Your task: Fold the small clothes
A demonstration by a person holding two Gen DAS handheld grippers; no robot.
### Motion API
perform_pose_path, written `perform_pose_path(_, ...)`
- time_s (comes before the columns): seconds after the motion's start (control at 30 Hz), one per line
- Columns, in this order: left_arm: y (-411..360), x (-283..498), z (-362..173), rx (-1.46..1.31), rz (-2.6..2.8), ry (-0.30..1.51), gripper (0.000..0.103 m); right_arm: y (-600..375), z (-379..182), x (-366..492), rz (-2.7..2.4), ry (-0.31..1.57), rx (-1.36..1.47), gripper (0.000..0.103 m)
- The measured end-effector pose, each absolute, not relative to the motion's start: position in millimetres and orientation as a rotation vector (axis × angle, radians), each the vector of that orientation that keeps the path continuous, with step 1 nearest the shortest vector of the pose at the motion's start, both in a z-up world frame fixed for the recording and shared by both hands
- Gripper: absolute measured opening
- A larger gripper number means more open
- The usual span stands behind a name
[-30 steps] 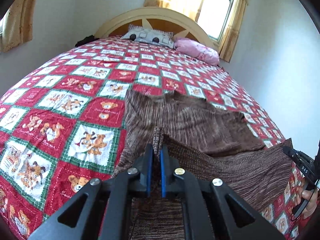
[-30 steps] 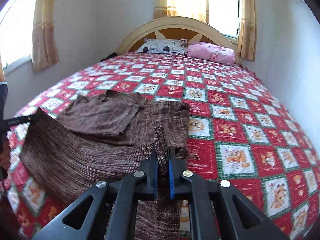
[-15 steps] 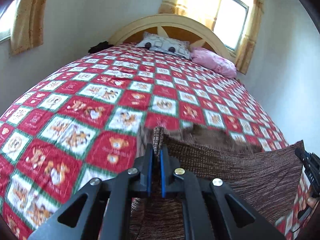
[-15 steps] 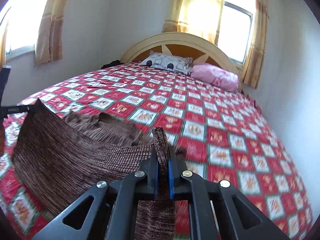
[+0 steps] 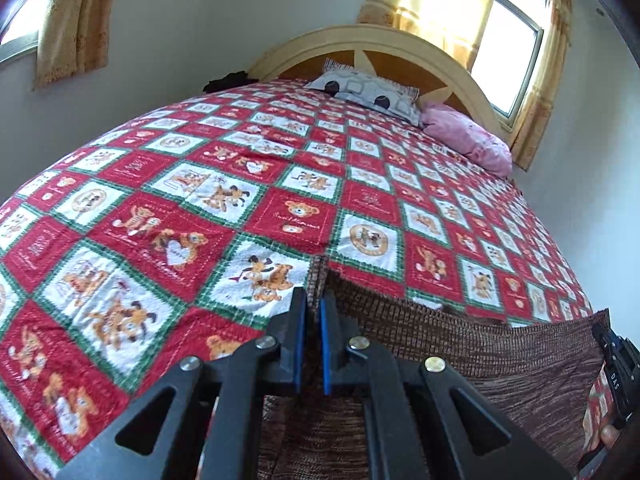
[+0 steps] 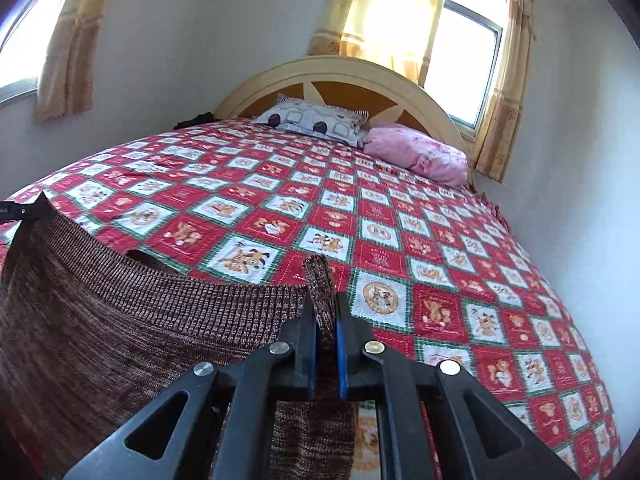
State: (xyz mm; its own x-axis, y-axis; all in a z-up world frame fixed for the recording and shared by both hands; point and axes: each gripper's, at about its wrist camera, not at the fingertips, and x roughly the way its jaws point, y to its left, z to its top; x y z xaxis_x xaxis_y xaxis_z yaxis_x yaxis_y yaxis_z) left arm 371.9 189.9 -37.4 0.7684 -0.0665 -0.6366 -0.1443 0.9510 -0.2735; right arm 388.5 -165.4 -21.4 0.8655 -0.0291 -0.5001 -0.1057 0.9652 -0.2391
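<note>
Two grippers: both are clamped on one brown knit garment, each pinching a corner of its ribbed edge.
Left gripper (image 5: 313, 312): black arms with blue pads, closed tight on a bunched corner of the garment (image 5: 460, 352); a narrow tuft of knit pokes up beyond the fingertips.
Right gripper (image 6: 325, 312): same build, jaws squeezed on the opposite corner of the garment (image 6: 140, 320); a rolled tab of fabric stands up between the pads.
Garment's place: lifted off the bedspread and stretched between the two grippers, its ribbed band running as a sagging line from one tool to the other, the rest hanging down below the jaws and out of view. A darker bit of fabric shows just behind the band near its middle; what it belongs to cannot be told.
Other tool seen from each side: in the left wrist view the right gripper's black body sits at the far right edge where the band ends; in the right wrist view the left one's tip shows at the far left edge.
Bedspread (image 5: 208, 216): red and white squares with teddy bear prints and green borders, covering the whole bed behind the garment.
Pillows: a grey patterned pillow (image 6: 316, 120) and a pink pillow (image 6: 420, 154) lie side by side at the head of the bed.
Headboard (image 6: 340, 80): arched, cream with orange panels.
Far wall: a window with yellow curtains (image 6: 384, 16) behind the headboard.
</note>
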Motion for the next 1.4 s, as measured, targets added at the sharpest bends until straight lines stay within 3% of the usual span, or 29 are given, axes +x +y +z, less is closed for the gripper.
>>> perform_pose_path(0.23, 187.5, 393.8, -58.5, -0.285, 0.099, 0.722, 0.005, -169.7, -46.3, 416.9, -0.031, 0.549, -0.28, 0.007)
perform_pose_path(0.4, 180.9, 404.8, -85.3, -0.233, 0.129, 0.845, 0.005, -171.9, -68.0, 429.4, -0.052, 0.622, -0.287, 0.007)
perform_pose_path(0.7, 157.1, 402.9, -84.7, -0.055, 0.22, 0.842, 0.006, -162.8, -104.8, 459.9, -0.109, 0.836, -0.389, 0.009)
perform_pose_path(0.8, 156.9, 404.9, -85.4, -0.036, 0.236, 0.844, 0.007, -168.1, -97.3, 454.8, -0.114, 0.818, -0.36, 0.013)
perform_pose_path(0.93, 155.9, 404.1, -84.8, -0.028, 0.245, 0.843, 0.009, -184.6, -43.6, 414.4, -0.197, 0.6, -0.239, 0.014)
perform_pose_path(1.07, 150.7, 395.2, -78.8, 0.001, 0.242, 0.845, 0.009, -178.4, -16.4, 372.6, -0.16, 0.559, -0.184, 0.039)
perform_pose_path(1.13, 145.2, 384.0, -74.0, 0.023, 0.233, 0.842, 0.009, -163.5, -18.5, 352.4, -0.082, 0.576, -0.196, 0.039)
perform_pose_path(1.2, 138.5, 369.4, -70.6, 0.024, 0.201, 0.849, 0.016, -150.9, -27.1, 338.6, -0.019, 0.606, -0.199, 0.039)
perform_pose_path(1.27, 132.0, 351.5, -67.5, 0.015, 0.166, 0.863, 0.046, -140.3, -39.3, 332.3, 0.028, 0.65, -0.185, 0.034)
perform_pose_path(1.33, 127.5, 334.4, -64.9, -0.009, 0.15, 0.858, 0.058, -137.3, -53.7, 328.6, 0.063, 0.718, -0.12, 0.021)
perform_pose_path(1.4, 120.7, 316.4, -66.7, -0.019, 0.126, 0.865, 0.06, -140.4, -67.0, 330.5, 0.081, 0.778, -0.049, 0.021)
